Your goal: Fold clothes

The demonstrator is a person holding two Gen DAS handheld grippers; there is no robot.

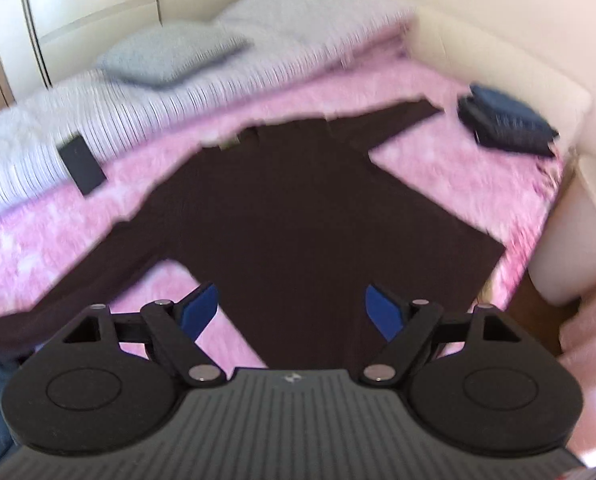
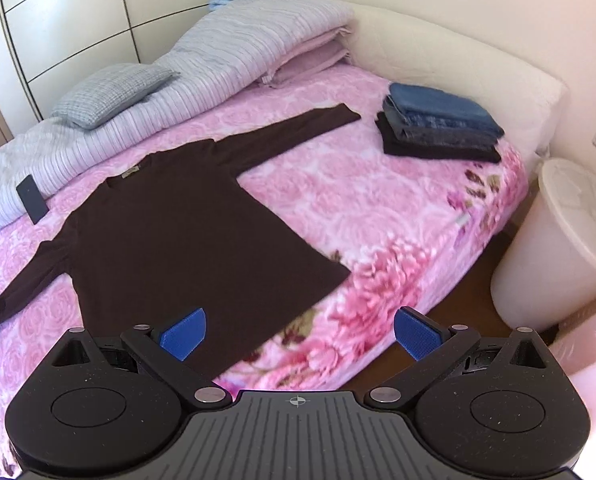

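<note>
Lying flat and spread out on the pink floral bedspread [image 2: 378,208] is a dark brown long-sleeved top [image 2: 186,232], front down or up cannot be told, though a small tag shows at the neckline. Both sleeves are stretched outward: one runs toward the far right near the stack of folded clothes [image 2: 438,124], the other toward the near left edge of the bed. Hem lies along the near edge of the mattress. Left gripper [image 1: 294,312]: jaws spread wide, blue pads [image 1: 198,310] well apart, nothing between them; it hangs above the hem region of the top, no contact seen. The left wrist view is motion-blurred, so fine detail there is unreliable. Right gripper [image 2: 298,334]: jaws likewise wide open, empty, positioned over the near right corner of the hem and the bed edge, apart from the fabric. The folded stack (blue item on top, darker ones below) sits near the cream headboard [image 2: 458,64], well apart from the top. A striped grey duvet [image 2: 218,60] is heaped along the far side of the bed, with a grey checked pillow [image 2: 110,92] resting on it. A dark phone [image 2: 33,199] lies at the duvet's lower edge, just beside the top's shoulder side. A white bin [image 2: 558,248] stands on the floor beside the bed at right.
</note>
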